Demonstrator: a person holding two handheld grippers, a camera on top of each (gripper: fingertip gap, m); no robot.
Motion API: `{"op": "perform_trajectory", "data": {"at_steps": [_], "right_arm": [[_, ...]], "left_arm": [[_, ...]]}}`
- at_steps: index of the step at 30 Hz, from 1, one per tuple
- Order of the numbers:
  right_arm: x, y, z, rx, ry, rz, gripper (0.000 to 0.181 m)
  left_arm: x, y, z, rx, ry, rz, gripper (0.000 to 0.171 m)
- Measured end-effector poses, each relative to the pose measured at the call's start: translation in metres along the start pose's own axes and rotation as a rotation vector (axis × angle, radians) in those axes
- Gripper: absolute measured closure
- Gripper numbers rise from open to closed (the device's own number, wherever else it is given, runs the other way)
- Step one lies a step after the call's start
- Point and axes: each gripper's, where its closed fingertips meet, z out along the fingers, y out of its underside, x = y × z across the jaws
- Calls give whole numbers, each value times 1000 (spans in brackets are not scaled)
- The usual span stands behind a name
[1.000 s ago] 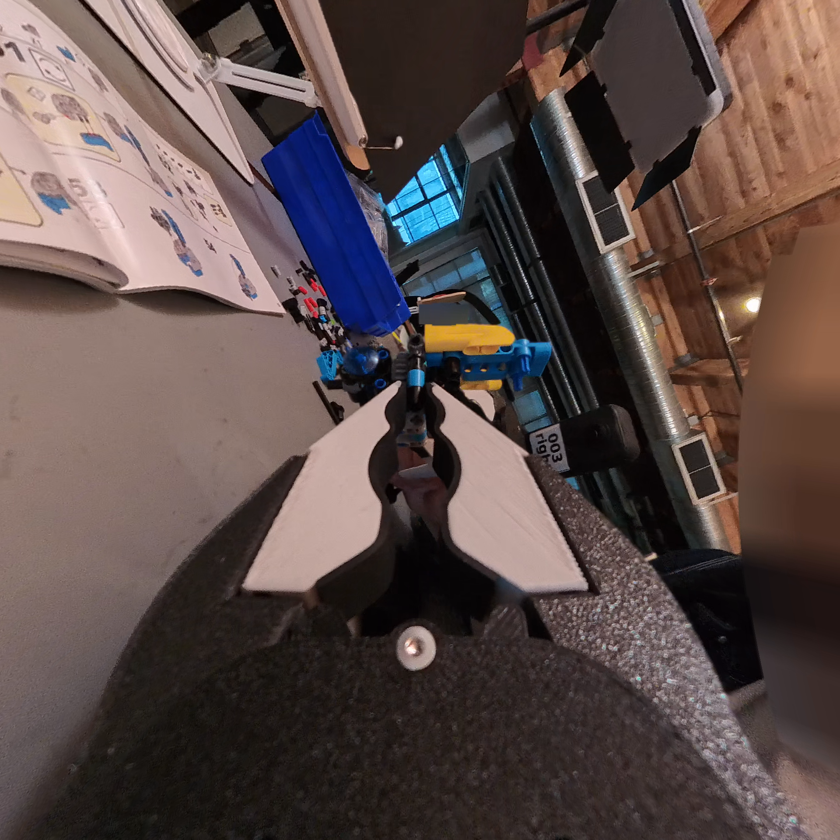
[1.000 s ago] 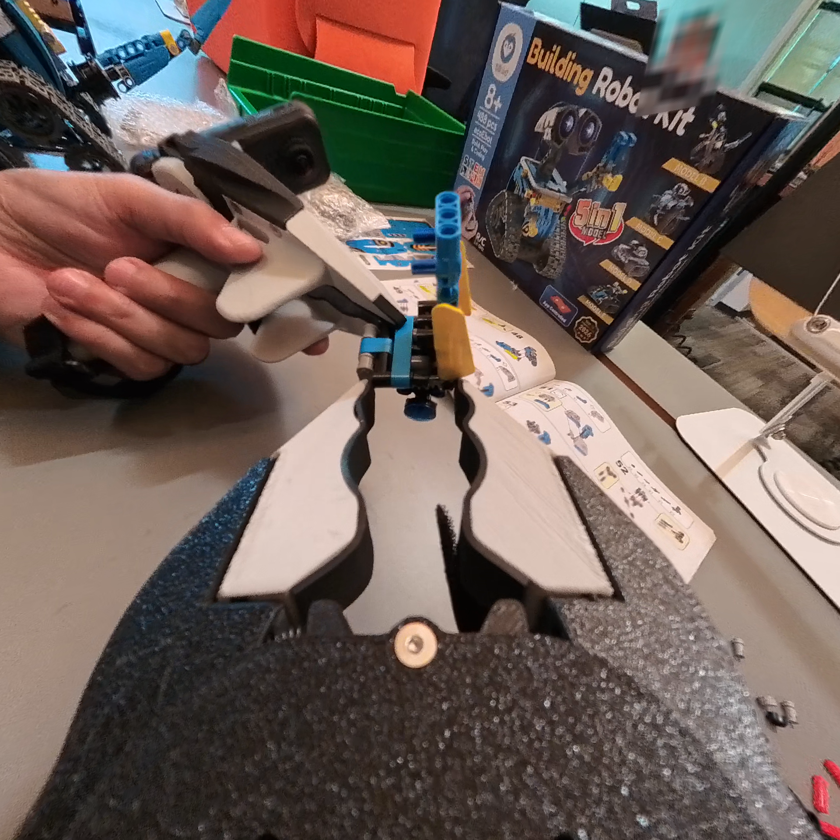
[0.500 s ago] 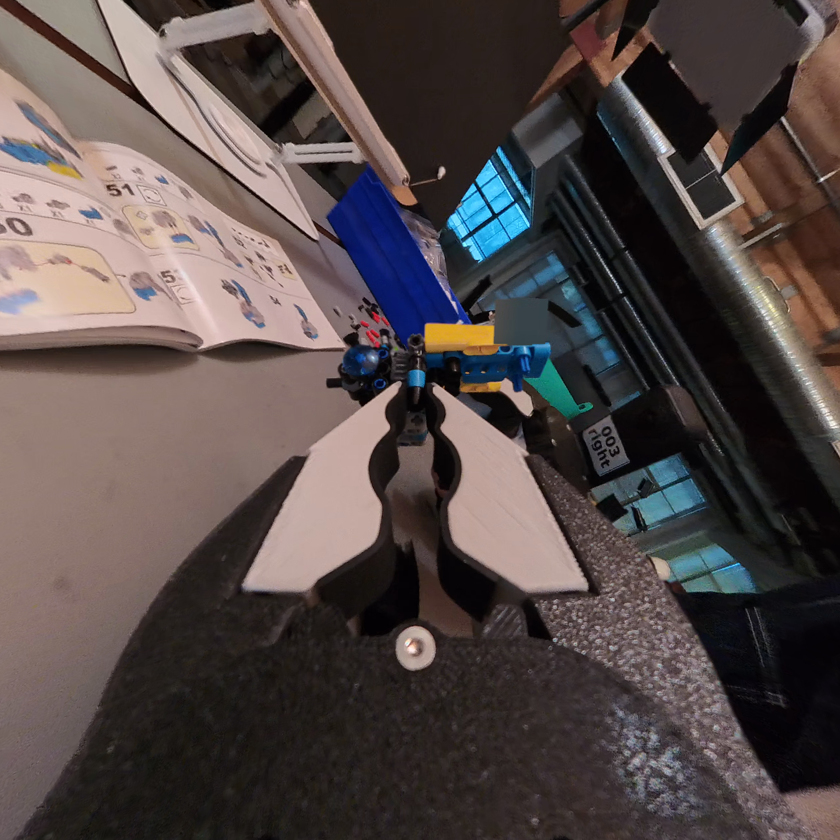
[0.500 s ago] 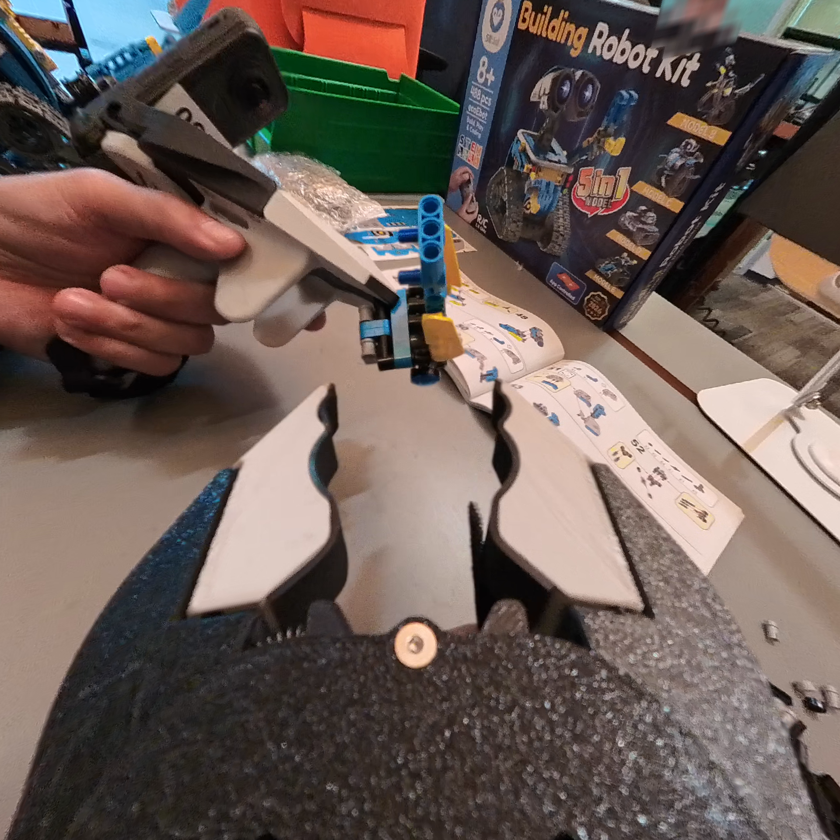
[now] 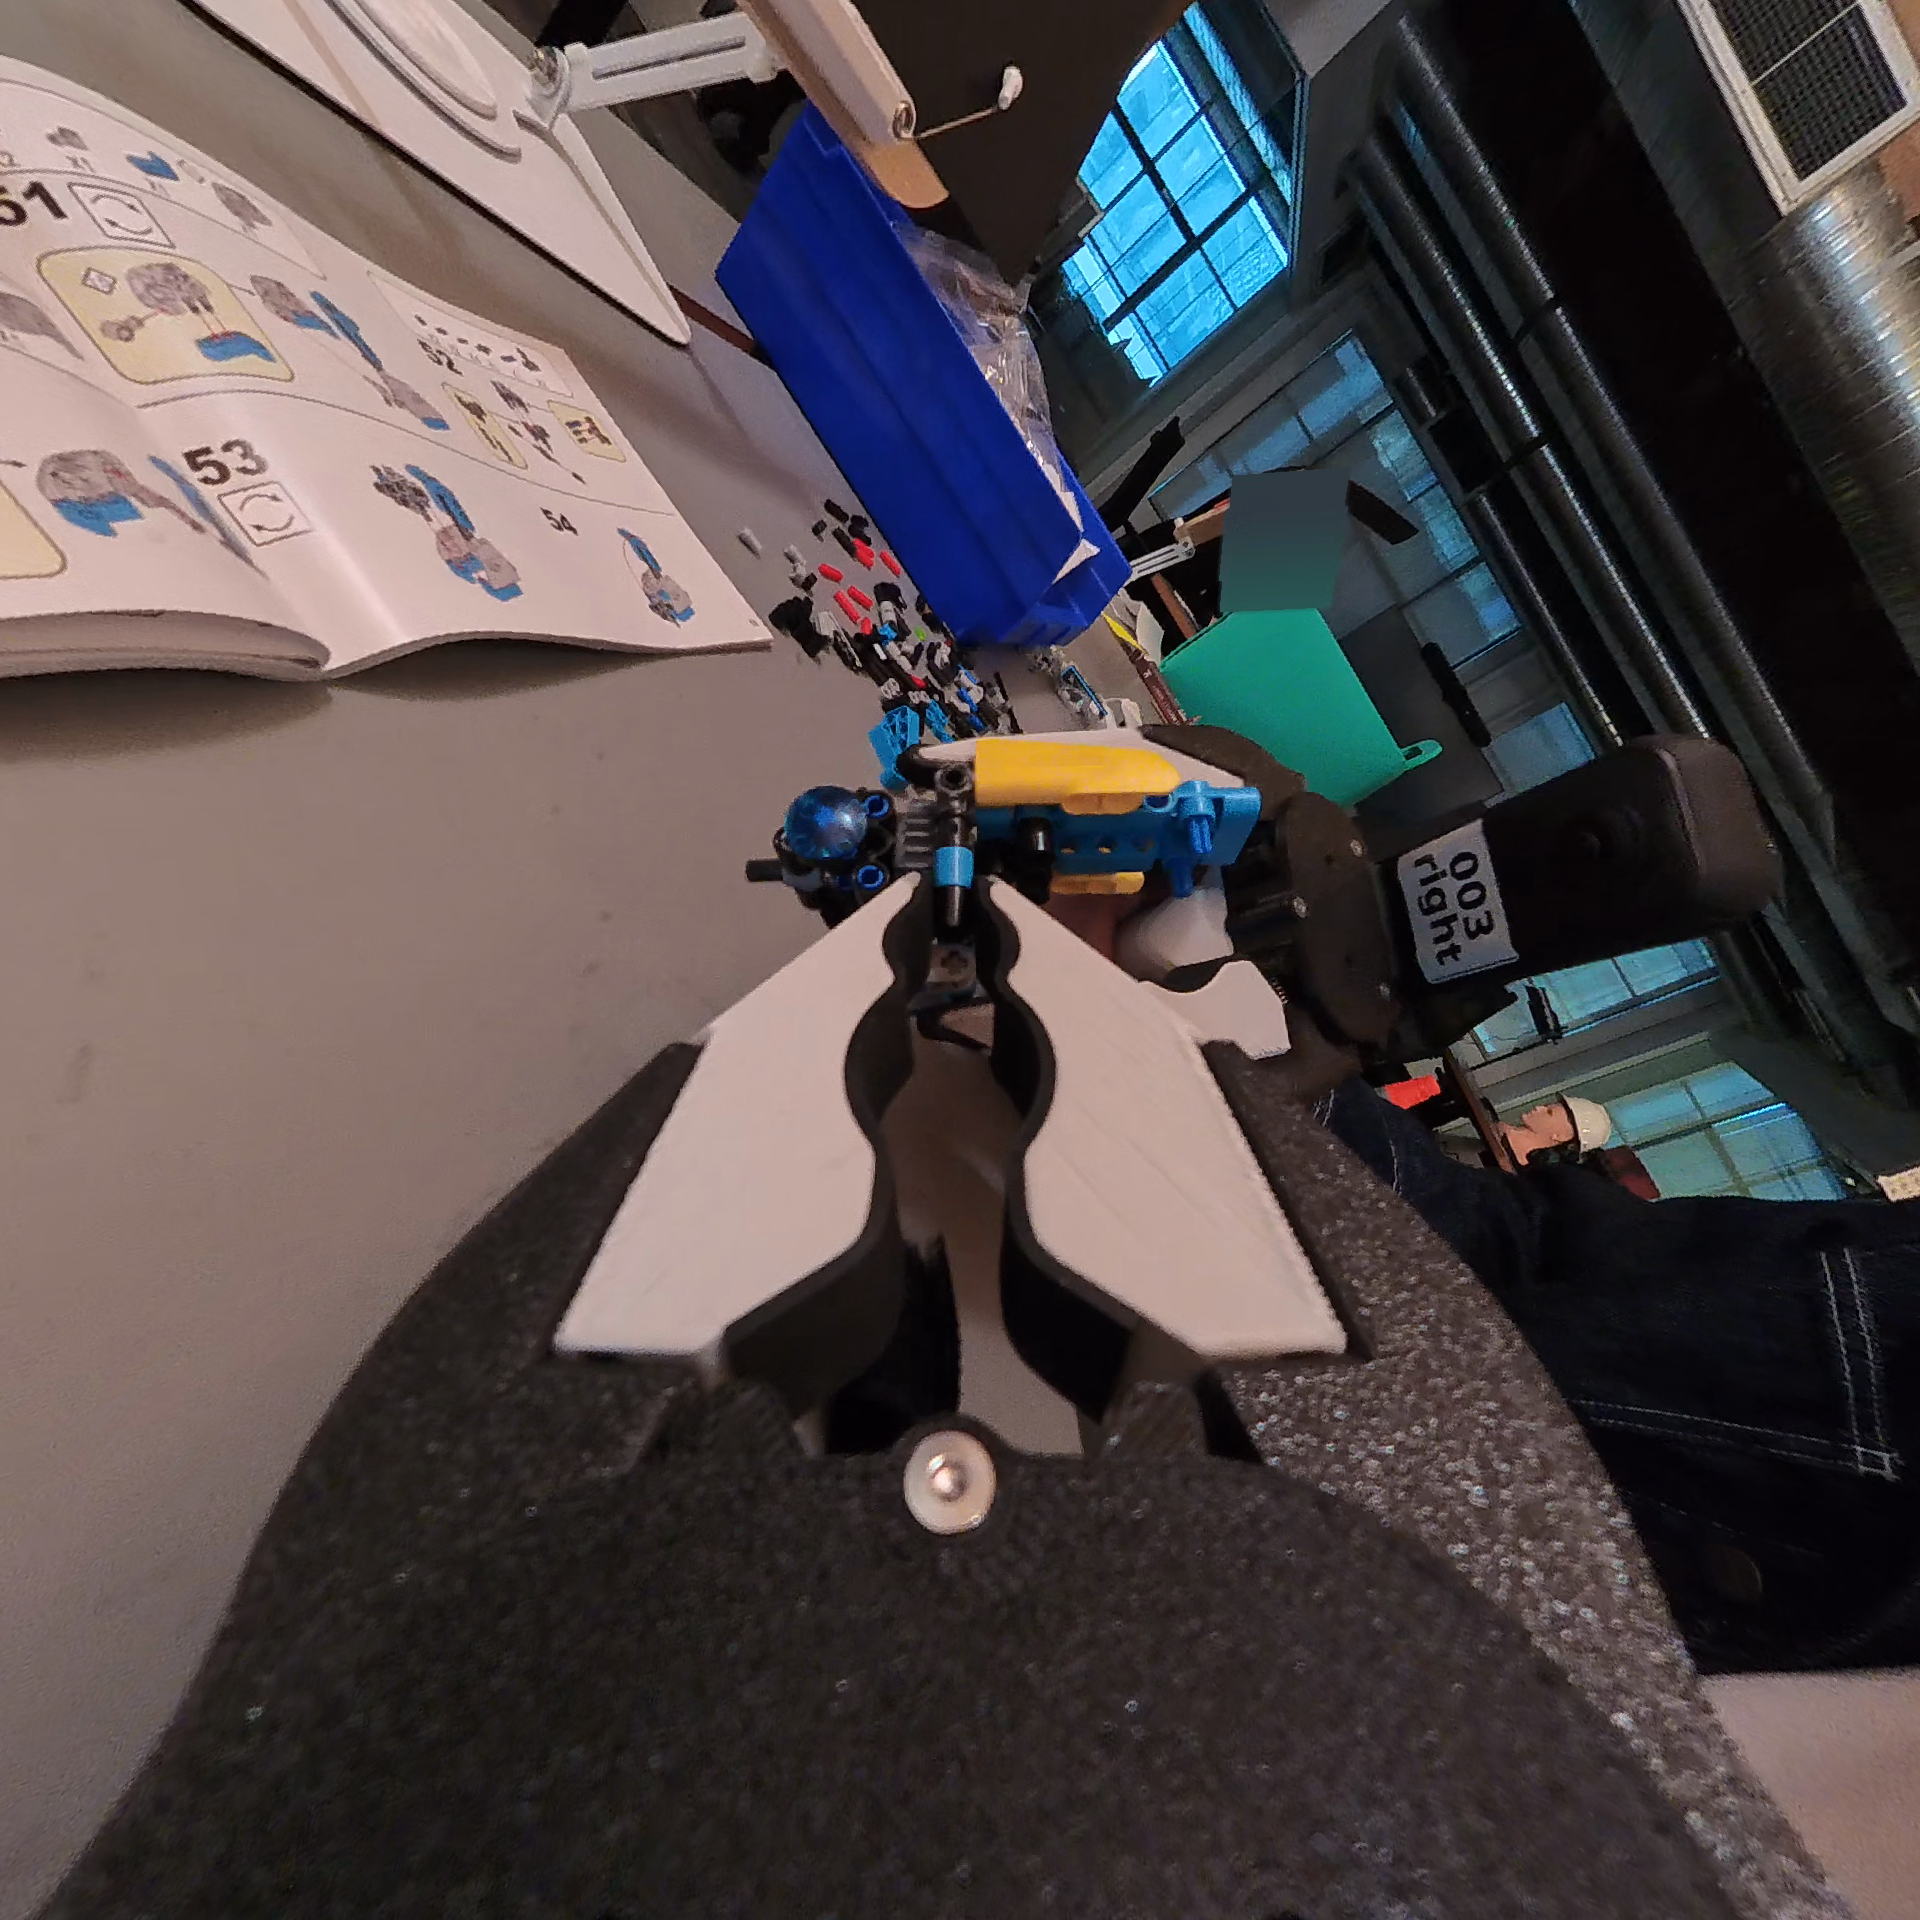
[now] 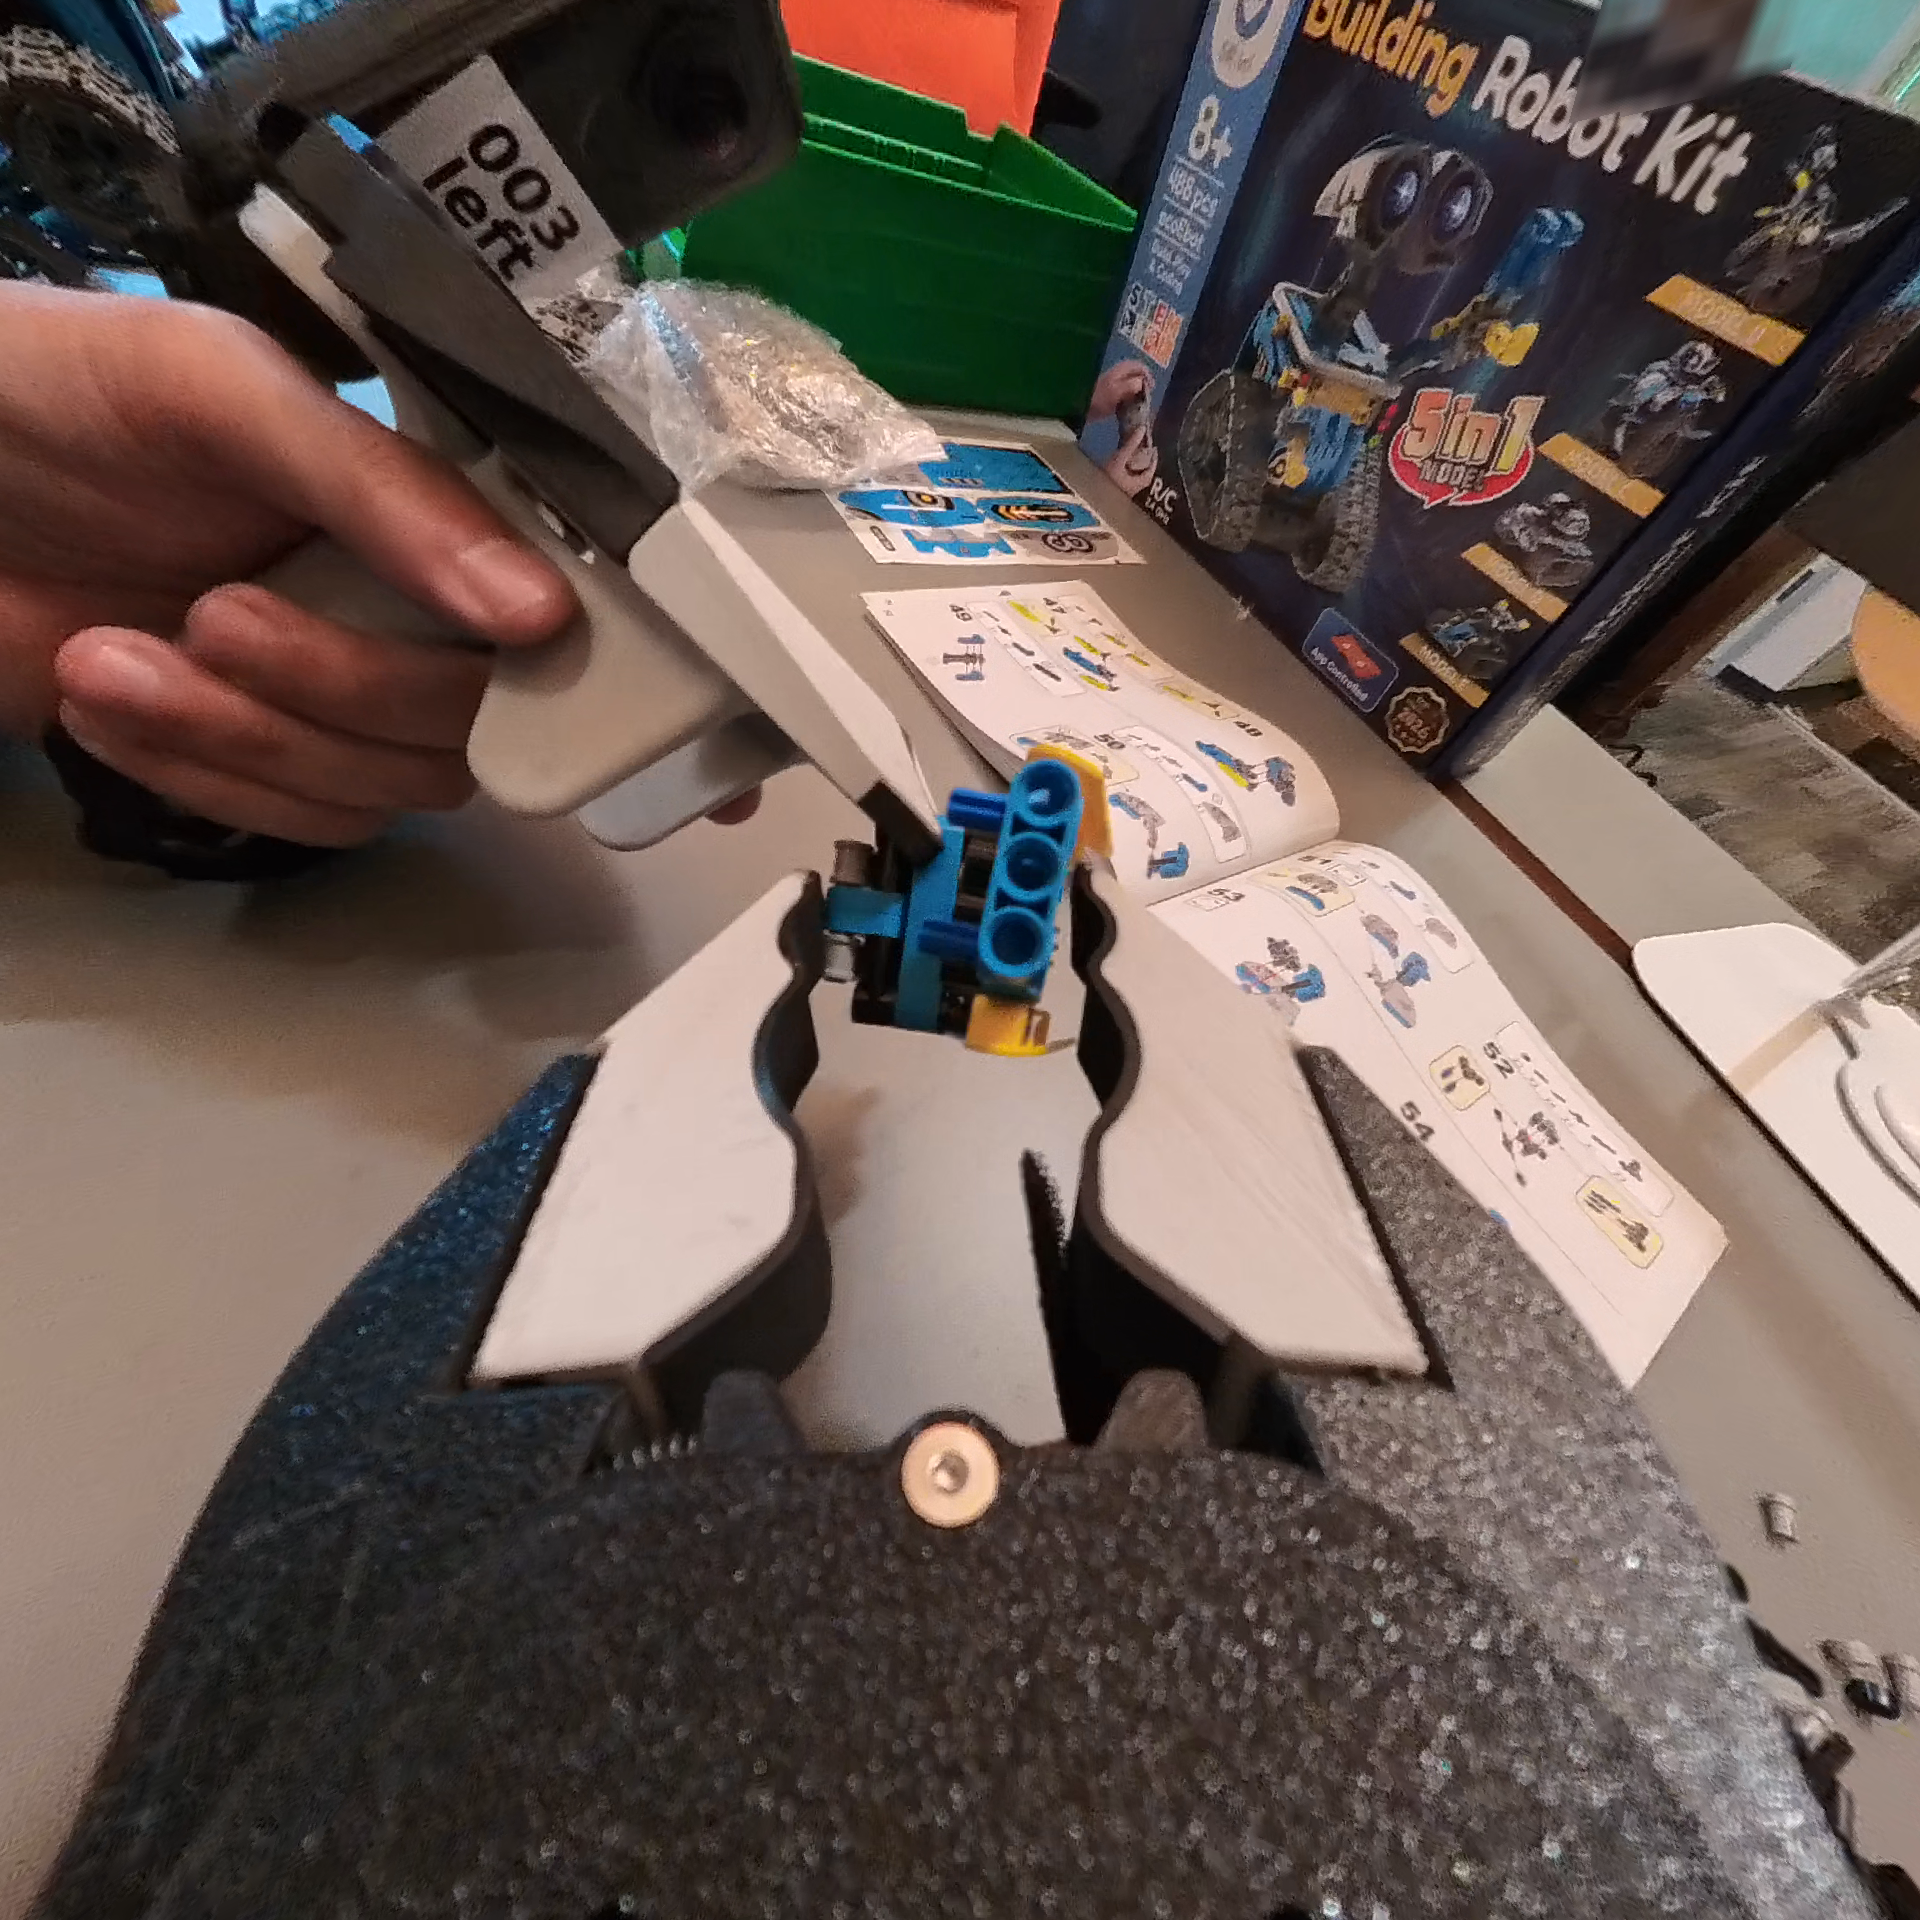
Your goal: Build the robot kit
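The left gripper [image 5: 951, 909] is clamped on the small blue-and-yellow brick assembly [image 6: 971, 914], above the table [image 6: 260, 1091]. The right gripper [image 6: 940, 925] straddles it, fingers apart; a skewed squeeze might pop pieces loose.

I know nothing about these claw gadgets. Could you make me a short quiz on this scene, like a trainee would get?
1. True or false: the left claw is clamped on the blue-and-yellow brick assembly.
2. The right claw is: A) shut on the assembly, B) open, with the assembly between its fingers, C) resting on the instruction booklet.
3. What colour is the bin behind the loose small parts?

Key: 1 true; 2 B; 3 blue.
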Motion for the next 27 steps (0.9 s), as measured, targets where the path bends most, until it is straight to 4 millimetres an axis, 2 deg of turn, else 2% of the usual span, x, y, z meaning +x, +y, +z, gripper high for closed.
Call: {"op": "perform_trajectory", "data": {"at_steps": [8,13,14,15,16,19,27], "right_arm": [[-1,-2,-3,1,0,-46,140],[0,3,1,-14,-12,21,138],[1,4,2,-27,-2,32,135],[7,4,1,-27,40,19,122],[9,2,0,-18,58,-1,117],[-1,2,1,-8,9,-9,137],[-4,1,-2,-14,-4,-40,141]], "left_arm": [[3,0,0,-15,-11,58,165],[-2,0,2,-22,-55,91,165],[-3,1,2,-22,-53,83,165],[-3,1,1,-21,-47,66,165],[-4,1,0,-19,-40,51,165],[-2,1,0,-18,-23,36,165],[0,4,1,-33,-43,88,166]]}}
